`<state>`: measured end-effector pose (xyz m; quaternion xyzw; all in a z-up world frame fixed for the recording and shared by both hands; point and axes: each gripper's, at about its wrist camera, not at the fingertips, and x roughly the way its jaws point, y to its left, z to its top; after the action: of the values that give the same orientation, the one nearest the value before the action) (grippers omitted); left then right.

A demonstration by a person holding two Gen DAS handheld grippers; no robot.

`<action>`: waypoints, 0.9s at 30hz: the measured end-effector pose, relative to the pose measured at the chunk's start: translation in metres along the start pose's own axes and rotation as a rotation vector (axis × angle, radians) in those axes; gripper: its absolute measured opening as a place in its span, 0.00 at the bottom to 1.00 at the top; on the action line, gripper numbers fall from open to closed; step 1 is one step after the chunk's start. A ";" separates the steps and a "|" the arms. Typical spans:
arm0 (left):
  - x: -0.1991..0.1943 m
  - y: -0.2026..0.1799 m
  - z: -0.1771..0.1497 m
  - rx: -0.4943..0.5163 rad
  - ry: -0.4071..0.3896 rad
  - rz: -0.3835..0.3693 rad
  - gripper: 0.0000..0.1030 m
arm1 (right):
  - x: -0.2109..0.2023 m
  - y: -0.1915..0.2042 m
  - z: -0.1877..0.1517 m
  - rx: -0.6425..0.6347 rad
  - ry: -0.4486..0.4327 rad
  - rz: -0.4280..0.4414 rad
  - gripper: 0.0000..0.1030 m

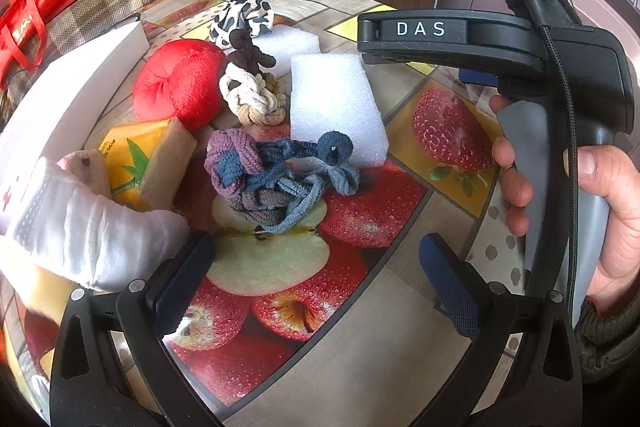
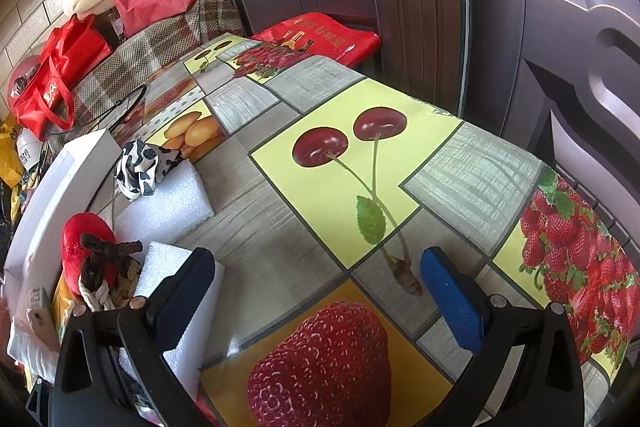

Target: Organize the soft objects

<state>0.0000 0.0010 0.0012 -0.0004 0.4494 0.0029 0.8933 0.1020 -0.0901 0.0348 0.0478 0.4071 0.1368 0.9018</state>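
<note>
fruit-print tablecloth (image 2: 328, 183), dark door (image 2: 520, 7), red bags (image 2: 60, 67)

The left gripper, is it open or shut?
Open: the left gripper has its fingers far apart, nothing between them, tablecloth visible there.

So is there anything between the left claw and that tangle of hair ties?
Nothing visible. The left gripper is open, and only bare tablecloth lies between it and the hair ties. The white foam block sits behind them.
</note>
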 end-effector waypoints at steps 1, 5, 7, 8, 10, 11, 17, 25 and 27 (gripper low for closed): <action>0.000 0.000 0.000 0.000 0.000 0.000 0.99 | 0.000 0.000 0.000 0.001 0.000 0.002 1.00; 0.000 0.000 0.000 0.000 0.000 0.000 0.99 | -0.001 -0.001 0.000 0.006 -0.002 0.008 1.00; 0.000 0.000 0.000 0.000 0.000 0.000 0.99 | -0.001 -0.001 0.000 0.006 -0.003 0.009 1.00; 0.000 0.000 0.000 0.000 0.000 0.000 0.99 | -0.001 -0.001 0.000 0.007 -0.003 0.010 1.00; 0.000 0.000 0.000 0.000 0.000 0.000 0.99 | -0.002 -0.003 0.000 0.011 -0.005 0.015 1.00; 0.000 0.000 0.000 0.000 0.000 0.000 0.99 | -0.002 -0.003 0.000 0.013 -0.005 0.017 1.00; 0.000 0.000 0.000 0.000 0.000 0.001 0.99 | -0.003 -0.005 0.000 0.015 -0.007 0.022 1.00; 0.001 -0.001 0.000 0.015 -0.002 -0.010 0.99 | -0.004 -0.007 -0.001 0.025 -0.012 0.035 1.00; 0.001 -0.001 0.001 0.019 -0.002 -0.012 0.99 | -0.005 -0.007 -0.001 0.026 -0.012 0.035 1.00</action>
<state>0.0011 -0.0001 0.0009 0.0053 0.4484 -0.0068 0.8938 0.1001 -0.0979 0.0363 0.0674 0.4026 0.1471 0.9010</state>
